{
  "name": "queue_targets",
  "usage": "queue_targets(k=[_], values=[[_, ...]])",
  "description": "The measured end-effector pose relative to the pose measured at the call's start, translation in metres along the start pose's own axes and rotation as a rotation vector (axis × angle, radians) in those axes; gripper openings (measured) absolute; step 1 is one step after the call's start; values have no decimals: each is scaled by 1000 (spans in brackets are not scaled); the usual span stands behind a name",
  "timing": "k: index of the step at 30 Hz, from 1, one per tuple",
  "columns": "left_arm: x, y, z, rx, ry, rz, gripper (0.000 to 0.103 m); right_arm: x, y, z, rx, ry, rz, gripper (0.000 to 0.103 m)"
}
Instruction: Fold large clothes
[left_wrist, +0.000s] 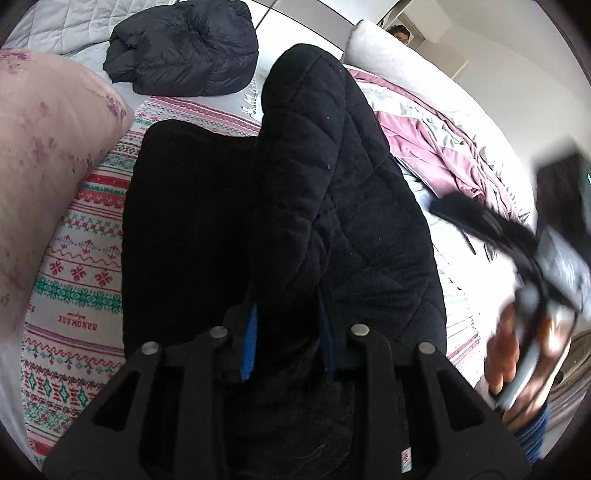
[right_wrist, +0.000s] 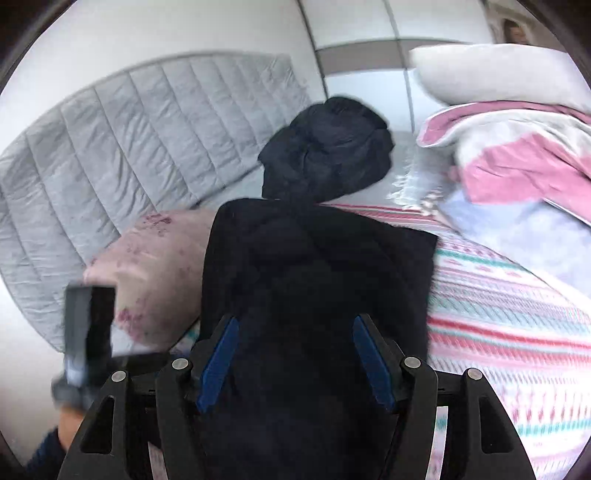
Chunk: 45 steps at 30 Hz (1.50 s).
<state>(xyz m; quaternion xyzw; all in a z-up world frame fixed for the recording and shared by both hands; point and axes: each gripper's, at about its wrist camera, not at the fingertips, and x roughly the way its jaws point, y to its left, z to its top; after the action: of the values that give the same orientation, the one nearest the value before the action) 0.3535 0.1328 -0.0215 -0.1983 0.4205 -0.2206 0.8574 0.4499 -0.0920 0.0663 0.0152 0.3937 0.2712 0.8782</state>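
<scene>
A black quilted jacket (left_wrist: 325, 192) lies on the patterned bedspread (left_wrist: 74, 280). My left gripper (left_wrist: 288, 332) is shut on a raised quilted fold of it, the fabric bunched between the blue pads (left_wrist: 249, 339). In the right wrist view the same jacket (right_wrist: 317, 280) lies flat ahead and under my right gripper (right_wrist: 295, 362), whose jaws stand wide apart just above the fabric with nothing pinched. The right gripper also shows blurred in the left wrist view (left_wrist: 524, 266), held by a hand at the right.
A second black puffer jacket (left_wrist: 184, 48) lies bundled at the bed's far side (right_wrist: 328, 147). A pink floral pillow (left_wrist: 48, 155) sits left, a pink and grey blanket (left_wrist: 436, 147) and white pillow (right_wrist: 491, 70) right. A grey quilted mattress pad (right_wrist: 129, 147) leans behind.
</scene>
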Motion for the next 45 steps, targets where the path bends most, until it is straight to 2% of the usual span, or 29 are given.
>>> queue_targets(k=[3,6,8,9,11,14,15,18,20,22,24,25,28,32,35,38,41,44,45], values=[[4,2,-1,11,11,26,32,70,13,20,-103,158,-124,68],[11,11,-1,9,35,66,32,118,21,22,-160,254,-172,70],[12,18,3,-8,54,64,32,132,21,19,-168,285,-180,70],[9,24,8,-34,68,57,37,140,21,20,-173,306,-185,71],[-3,34,19,-74,72,77,40,151,23,23,-188,336,-202,71],[-21,43,33,-78,-4,152,40,159,21,21,-180,337,-207,73],[-22,46,37,-89,-18,156,40,163,19,19,-169,329,-199,74],[-2,51,40,-125,46,111,40,159,20,14,-171,317,-221,74],[12,47,35,-125,85,118,41,154,20,14,-164,301,-225,74],[12,37,33,-83,55,125,44,145,17,13,-147,267,-220,74],[13,33,31,-36,35,171,65,133,10,13,-116,226,-198,74],[15,34,28,-33,33,192,69,125,7,13,-103,202,-183,74],[19,39,21,-61,33,146,69,96,3,12,-81,141,-147,74],[17,30,19,0,9,203,70,36,1,2,-8,53,-77,78],[18,33,21,-17,12,189,70,-2,-2,-23,2,54,-69,78],[16,35,21,-20,14,185,69,-13,-4,-58,-4,121,-80,78],[18,32,20,-14,15,186,70,-15,-7,-84,-22,112,-119,79],[22,29,18,-7,11,201,70,-2,-11,-92,-18,93,-151,88],[23,29,17,-1,11,210,71,6,-12,-94,-29,91,-166,94]])
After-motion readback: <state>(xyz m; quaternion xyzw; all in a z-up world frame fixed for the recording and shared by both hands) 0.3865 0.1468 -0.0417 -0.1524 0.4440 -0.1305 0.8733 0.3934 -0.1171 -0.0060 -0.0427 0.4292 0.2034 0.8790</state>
